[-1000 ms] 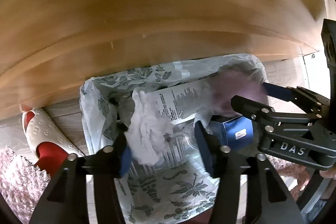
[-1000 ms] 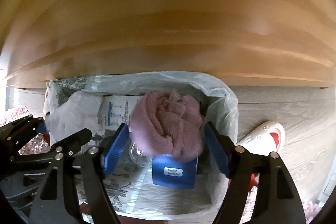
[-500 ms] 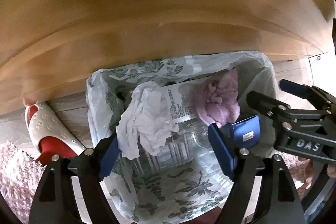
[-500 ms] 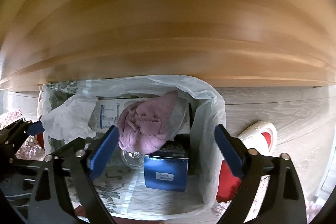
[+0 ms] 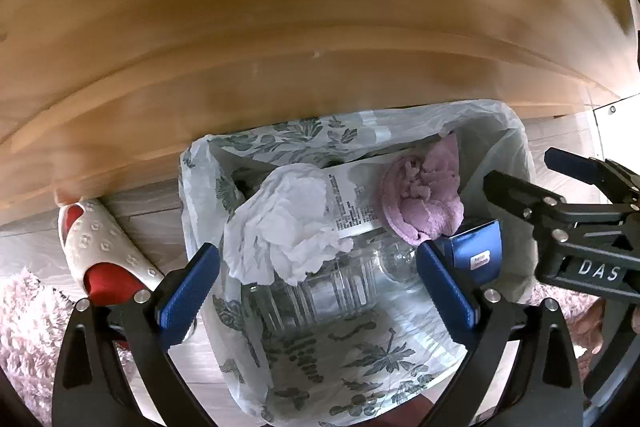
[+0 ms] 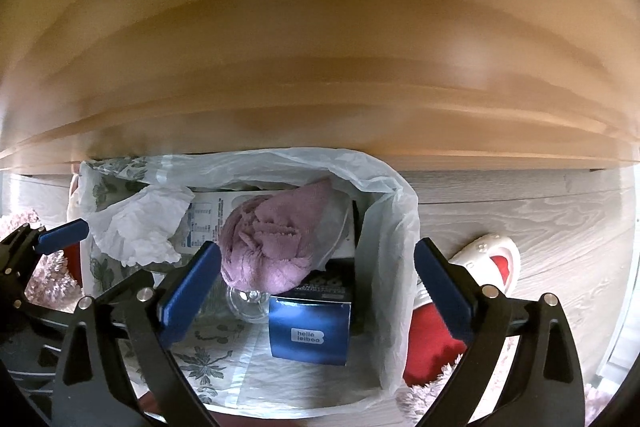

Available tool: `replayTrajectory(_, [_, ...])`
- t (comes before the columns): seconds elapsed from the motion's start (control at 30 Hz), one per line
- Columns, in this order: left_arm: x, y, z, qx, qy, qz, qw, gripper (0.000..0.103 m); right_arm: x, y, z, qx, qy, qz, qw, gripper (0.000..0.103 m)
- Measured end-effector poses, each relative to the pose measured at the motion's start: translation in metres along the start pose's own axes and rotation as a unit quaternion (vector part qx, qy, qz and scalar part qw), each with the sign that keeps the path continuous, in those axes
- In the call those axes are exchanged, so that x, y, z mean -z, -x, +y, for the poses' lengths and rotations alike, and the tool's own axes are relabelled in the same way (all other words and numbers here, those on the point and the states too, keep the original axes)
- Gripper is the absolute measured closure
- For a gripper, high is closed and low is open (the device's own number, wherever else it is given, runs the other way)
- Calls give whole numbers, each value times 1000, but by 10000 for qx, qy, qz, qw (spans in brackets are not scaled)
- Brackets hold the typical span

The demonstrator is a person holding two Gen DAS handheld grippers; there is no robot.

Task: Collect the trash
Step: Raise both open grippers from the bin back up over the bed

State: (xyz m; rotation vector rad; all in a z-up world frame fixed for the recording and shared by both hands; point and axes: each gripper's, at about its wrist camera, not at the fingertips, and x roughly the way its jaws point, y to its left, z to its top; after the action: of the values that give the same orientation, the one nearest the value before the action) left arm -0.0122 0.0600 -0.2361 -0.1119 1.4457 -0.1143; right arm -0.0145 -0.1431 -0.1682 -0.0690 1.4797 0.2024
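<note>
Lying crumpled in the lined bin (image 5: 516,163), white tissue (image 5: 280,223), mauve cloth (image 6: 272,243), left claw (image 5: 316,287) opening empty, right claw (image 6: 316,287) released.

Open bin mouth (image 5: 516,147) below; wooden edge (image 5: 280,67) close above its far rim.

A rectangular bin lined with a translucent leaf-printed plastic bag (image 5: 280,143) stands on the floor against a wooden panel. Inside lies the trash — a crumpled white paper tissue (image 5: 284,223) on the left, resting over a clear ribbed plastic bottle (image 5: 320,291) lying on its side. A bunched mauve fleecy cloth (image 6: 272,243) sits to the right, draped on a white printed carton (image 5: 352,203). Below the cloth, a dark blue cardboard box (image 6: 310,327) stands upright — label facing up.
</note>
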Motion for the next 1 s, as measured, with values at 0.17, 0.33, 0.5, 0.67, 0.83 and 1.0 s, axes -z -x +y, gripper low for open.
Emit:
replayTrajectory(0.17, [2, 6, 0, -13, 4, -52, 10000, 8, 1, 3, -1, 38, -12, -91, 10000, 10])
replayTrajectory(0.33, [4, 10, 0, -32, -17, -119, 9999, 8, 4, 8, 0, 17, 25, -171, 9998, 10])
replayTrajectory(0.5, [9, 16, 1, -42, -22, -247, 9997, 8, 10, 18, 1, 56, 103, -325, 9994, 10])
replayTrajectory(0.67, [12, 24, 2, -31, -34, -393, 9992, 8, 17, 27, 2, 77, 105, -470, 9988, 10])
replayTrajectory(0.83, [17, 28, 4, -1, -8, -458, 9990, 8, 21, 34, 2, 121, 114, -571, 9982, 10])
replayTrajectory(1.0, [20, 36, 3, -25, -17, -588, 9983, 8, 27, 41, 3, 148, 131, -700, 9974, 10])
